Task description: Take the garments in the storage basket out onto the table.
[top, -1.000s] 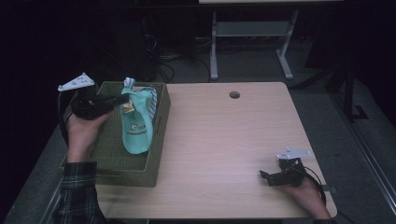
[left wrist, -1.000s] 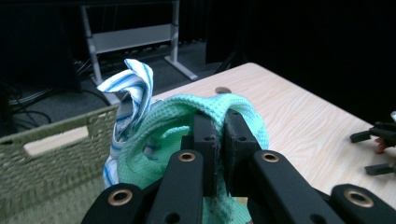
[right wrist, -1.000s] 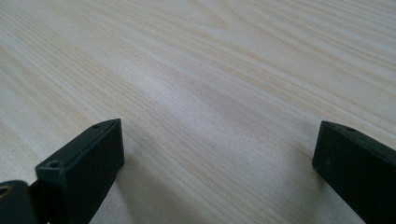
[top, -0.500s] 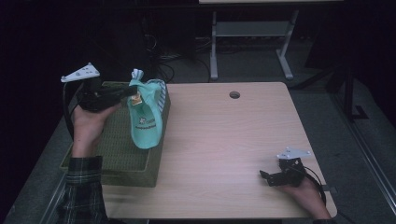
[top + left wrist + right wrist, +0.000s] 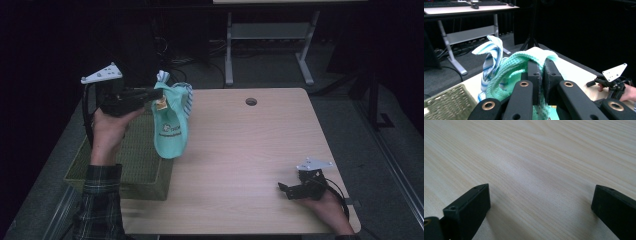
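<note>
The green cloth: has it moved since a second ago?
Yes. The green cloth, clamped in the left gripper, has risen out of the wicker basket and swung toward the table.

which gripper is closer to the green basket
Left. The left gripper hangs above the basket's far edge, clamped on a teal cloth; the right gripper rests across the table, open.

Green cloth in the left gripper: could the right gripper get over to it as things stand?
Probably yes. The right gripper rests open near the table's front right corner, and bare tabletop lies between it and the green cloth hanging from the left gripper.
</note>
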Demonstrator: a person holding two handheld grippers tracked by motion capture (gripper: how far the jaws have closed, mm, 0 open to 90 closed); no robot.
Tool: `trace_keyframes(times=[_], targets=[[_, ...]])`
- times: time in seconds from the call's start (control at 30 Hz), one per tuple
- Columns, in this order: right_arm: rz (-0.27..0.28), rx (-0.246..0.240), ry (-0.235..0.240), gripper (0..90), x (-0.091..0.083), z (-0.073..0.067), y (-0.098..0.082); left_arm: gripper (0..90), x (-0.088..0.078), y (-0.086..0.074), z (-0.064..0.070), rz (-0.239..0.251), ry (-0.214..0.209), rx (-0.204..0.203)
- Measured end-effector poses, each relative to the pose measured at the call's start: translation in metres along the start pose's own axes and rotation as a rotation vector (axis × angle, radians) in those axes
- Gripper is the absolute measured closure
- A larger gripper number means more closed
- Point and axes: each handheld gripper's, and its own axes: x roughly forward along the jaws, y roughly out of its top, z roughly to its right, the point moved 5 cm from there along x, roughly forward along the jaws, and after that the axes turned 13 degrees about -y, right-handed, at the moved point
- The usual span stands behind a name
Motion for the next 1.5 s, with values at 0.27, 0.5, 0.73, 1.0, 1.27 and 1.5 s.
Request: trace_keyframes(times=[0.27, 0.5, 0.73, 1.0, 1.27, 1.5], targets=[[0.000, 0.000, 0.000, 1.5, 0.000, 0.000, 0.000, 85.0, 0.020, 0.001, 0.009, -0.005, -0.058, 0.004], [0.000, 0.002, 0.001, 1.5, 0.000, 0.000, 0.000, 85.0, 0.040, -0.001, 0.017, -0.015, -0.094, 0.009], [-0.001, 0.002, 0.001, 1.5, 0.000, 0.000, 0.000, 85.0, 0.058, -0.005, 0.026, -0.022, -0.124, 0.008], [0.000, 0.001, 0.001, 1.5, 0.000, 0.000, 0.000, 85.0, 0.081, -0.014, 0.033, -0.045, -0.150, 0.002], [0.000, 0.002, 0.001, 1.5, 0.000, 0.000, 0.000, 85.0, 0.105, -0.025, 0.038, -0.065, -0.181, -0.007], [-0.001, 0.002, 0.000, 1.5, 0.000, 0.000, 0.000, 85.0, 0.128, -0.035, 0.043, -0.079, -0.207, -0.026]])
